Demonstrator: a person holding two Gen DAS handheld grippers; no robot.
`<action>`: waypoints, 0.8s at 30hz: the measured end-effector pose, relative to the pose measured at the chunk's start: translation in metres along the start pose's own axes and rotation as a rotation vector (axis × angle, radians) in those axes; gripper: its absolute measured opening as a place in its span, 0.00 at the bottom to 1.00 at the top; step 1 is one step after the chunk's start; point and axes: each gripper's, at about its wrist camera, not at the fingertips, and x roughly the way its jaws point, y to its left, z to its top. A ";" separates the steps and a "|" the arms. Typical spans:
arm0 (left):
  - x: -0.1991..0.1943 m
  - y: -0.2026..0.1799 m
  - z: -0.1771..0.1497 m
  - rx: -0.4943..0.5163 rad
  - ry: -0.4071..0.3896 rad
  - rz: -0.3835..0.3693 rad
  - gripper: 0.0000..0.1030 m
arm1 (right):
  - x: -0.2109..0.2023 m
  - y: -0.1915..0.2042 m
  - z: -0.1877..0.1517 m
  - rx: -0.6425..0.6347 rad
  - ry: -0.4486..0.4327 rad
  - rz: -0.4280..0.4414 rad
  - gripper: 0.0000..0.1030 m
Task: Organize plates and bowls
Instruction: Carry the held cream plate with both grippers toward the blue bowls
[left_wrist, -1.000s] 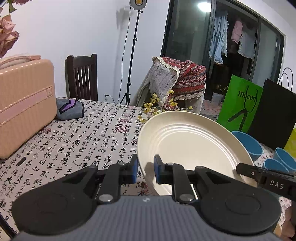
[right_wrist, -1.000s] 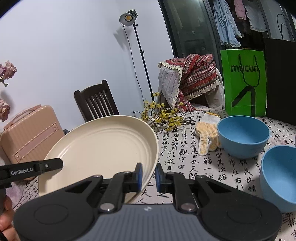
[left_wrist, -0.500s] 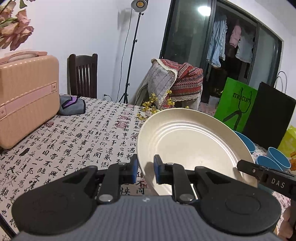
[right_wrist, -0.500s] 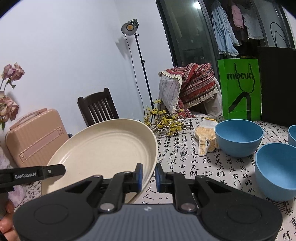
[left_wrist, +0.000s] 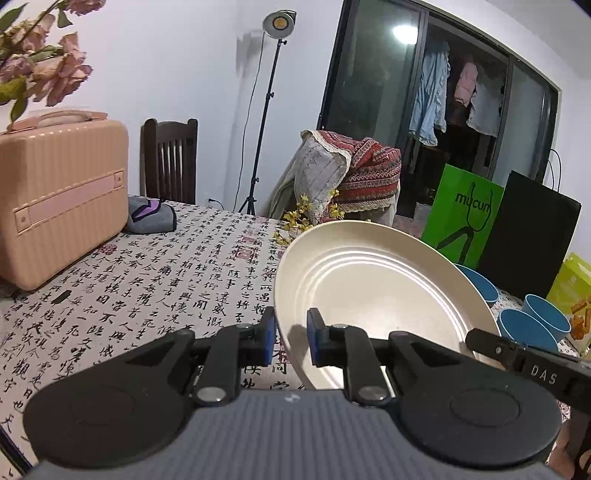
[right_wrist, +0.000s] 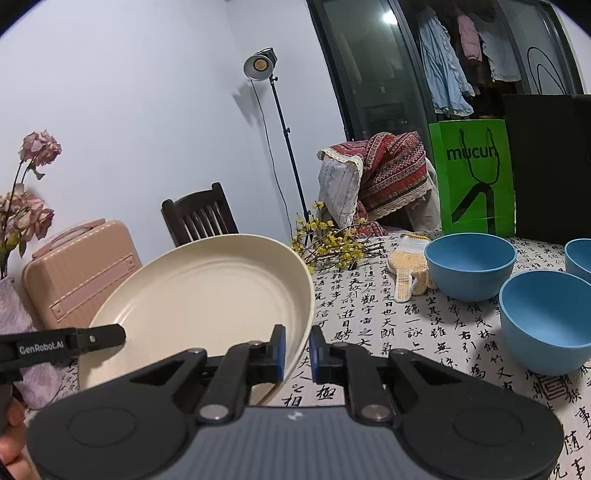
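Cream plate (left_wrist: 373, 291) between both claws

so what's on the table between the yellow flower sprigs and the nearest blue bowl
A knitted work glove, yellow and white, lies flat on the tablecloth between the flower sprigs and the blue bowl. Only the right wrist view shows it.

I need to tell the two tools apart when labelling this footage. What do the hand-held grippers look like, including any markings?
Both look alike: the left hand-held gripper and right hand-held gripper have black linkage arms with silver pivot pins, round black discs, a grey ribbed body and blue finger pads. Seen from the opposite camera, the left finger reads "GenRobot.AI" and the right reads "DAS". No cables or sleeves show.
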 end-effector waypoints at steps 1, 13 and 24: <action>-0.002 0.000 -0.001 -0.001 -0.005 -0.001 0.16 | -0.001 0.001 -0.002 -0.003 0.000 0.001 0.13; -0.023 0.002 -0.015 -0.016 -0.011 0.005 0.16 | -0.024 0.004 -0.017 0.009 -0.029 0.010 0.13; -0.044 0.007 -0.029 -0.049 -0.024 0.003 0.16 | -0.048 0.011 -0.026 -0.019 -0.065 0.024 0.13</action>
